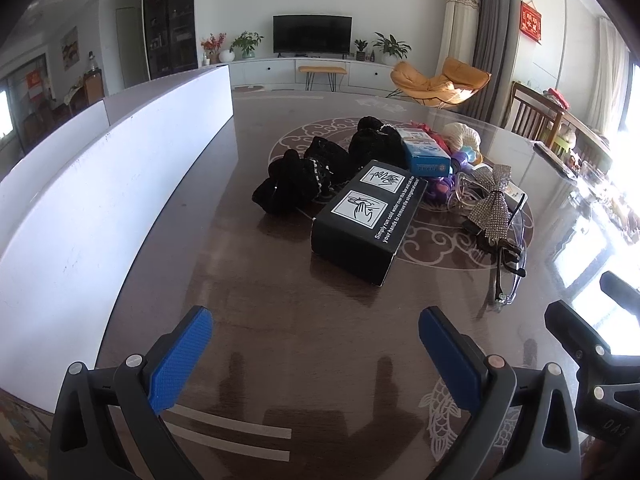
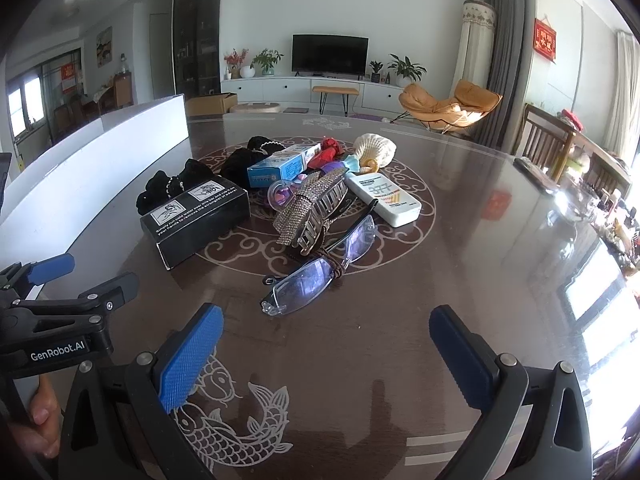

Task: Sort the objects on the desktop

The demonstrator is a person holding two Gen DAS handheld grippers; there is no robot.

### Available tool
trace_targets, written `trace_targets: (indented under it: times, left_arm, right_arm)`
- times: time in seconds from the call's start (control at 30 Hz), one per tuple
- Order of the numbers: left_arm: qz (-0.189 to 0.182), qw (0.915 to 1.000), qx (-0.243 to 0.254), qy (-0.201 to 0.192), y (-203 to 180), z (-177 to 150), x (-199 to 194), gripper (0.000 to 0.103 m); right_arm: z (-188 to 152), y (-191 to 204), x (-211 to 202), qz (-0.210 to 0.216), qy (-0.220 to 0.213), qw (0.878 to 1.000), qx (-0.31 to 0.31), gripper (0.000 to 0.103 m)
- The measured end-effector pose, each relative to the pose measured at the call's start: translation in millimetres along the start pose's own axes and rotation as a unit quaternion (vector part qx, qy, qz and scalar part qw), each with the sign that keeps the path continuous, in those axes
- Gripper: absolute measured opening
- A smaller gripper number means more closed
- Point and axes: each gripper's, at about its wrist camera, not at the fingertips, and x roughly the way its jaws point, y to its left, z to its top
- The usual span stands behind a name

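Both tools, left tool [image 1: 316,320] marked "GenRobot.AI" and right tool [image 2: 326,320], gape empty near a black box [image 2: 196,218] reading "Simply run cold water".

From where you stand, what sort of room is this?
Most likely a home living room: a television on a long white cabinet, an orange lounge chair, and potted plants. The clutter sits on a dark patterned table.
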Motion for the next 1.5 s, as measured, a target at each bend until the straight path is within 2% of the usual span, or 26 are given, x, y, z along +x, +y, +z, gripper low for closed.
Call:
trace_targets:
  times: [0.3, 0.43, 0.53, 0.67, 0.73, 0.87, 0.93, 1.0, 1.5]
  left_arm:
    - [-0.002, 1.0000, 0.004, 0.006, -0.9, -1.1, 3.3, 0.103]
    - [-0.001, 0.9991, 0.015, 0.039, -2.6, 0.3, 17.1, 0.103]
    - [0.006, 0.9975, 0.020, 0.068, -1.5, 2.8, 31.1, 0.103]
    - [0.002, 0.9960, 0.026, 0.086, -1.2, 13.4, 42.3, 0.103]
    - [-0.004, 0.9952, 0.035, 0.091, -4.5, 21.0, 49.6, 0.103]
    - [-0.010, 0.9951, 0.040, 0.090, -10.9, 45.2, 73.8, 0.103]
    - [-0.014, 0.9962, 0.046, 0.073, -15.3, 54.0, 84.7, 0.103]
    - [-0.019, 0.9959, 0.051, 0.073, -17.6, 61.3, 92.1, 0.103]
    - [-0.023, 0.9957, 0.054, 0.071, -13.7, 63.3, 93.4, 0.103]
  right_arm:
    - [-0.7, 0.4, 3.0, 0.002, 0.006, 1.000, 0.003, 0.103]
    - [-0.8, 0.6, 9.0, 0.003, 0.015, 1.000, 0.003, 0.103]
    - [3.6, 3.8, 26.7, 0.000, 0.051, 0.999, -0.006, 0.103]
    - [10.1, 4.7, 60.0, -0.007, 0.104, 0.994, -0.018, 0.103]
    - [14.6, -0.1, 73.5, 0.003, 0.110, 0.994, -0.006, 0.103]
    - [32.4, -13.9, 102.4, 0.004, 0.112, 0.993, 0.036, 0.103]
    - [44.9, -18.1, 117.3, -0.001, 0.114, 0.993, 0.041, 0.103]
    - [54.2, -21.1, 128.6, 0.002, 0.114, 0.993, 0.039, 0.103]
    - [57.1, -22.0, 129.6, 0.004, 0.115, 0.993, 0.037, 0.103]
